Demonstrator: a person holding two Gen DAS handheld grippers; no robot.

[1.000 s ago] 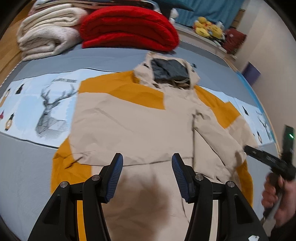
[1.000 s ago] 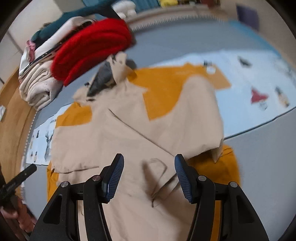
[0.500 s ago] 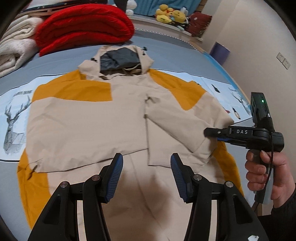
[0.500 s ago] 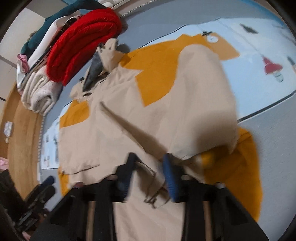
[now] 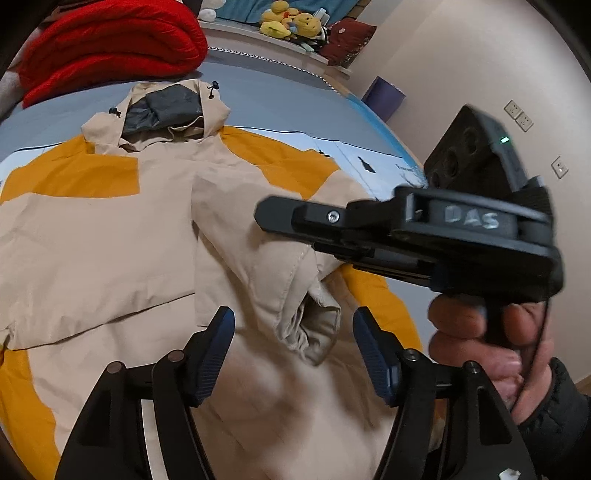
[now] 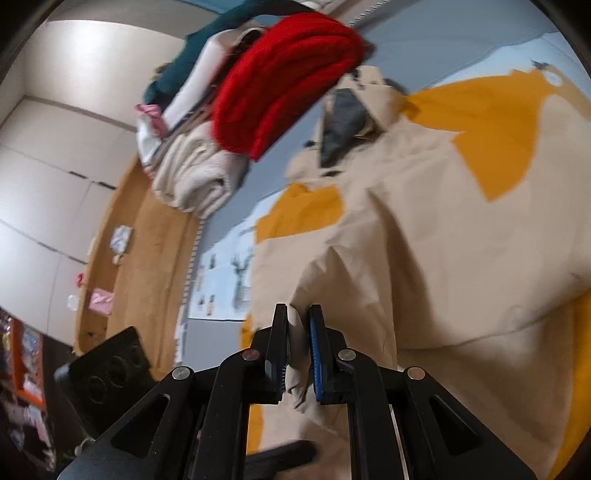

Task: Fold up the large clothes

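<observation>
A beige and orange hooded jacket point(image 5: 110, 236) lies face up on the grey bed, hood at the far end. Its right sleeve point(image 5: 280, 280) is folded across the body, cuff lifted. My left gripper point(image 5: 291, 336) is open, hovering just short of that cuff. My right gripper point(image 6: 297, 328) is shut on a pinch of the beige sleeve fabric point(image 6: 295, 321) and holds it raised. In the left wrist view the right gripper point(image 5: 280, 216) reaches in from the right over the sleeve. The jacket point(image 6: 443, 258) fills the right wrist view.
A folded red blanket point(image 5: 107, 44) and cream blankets point(image 6: 192, 177) are stacked at the head of the bed. A printed deer sheet point(image 6: 236, 273) lies under the jacket. Plush toys point(image 5: 288, 26) sit on a ledge. Wooden floor point(image 6: 144, 266) borders the bed.
My right gripper closed on the sleeve fabric and lifted it across the jacket body. My left gripper moved right, toward the cuff, staying open.
</observation>
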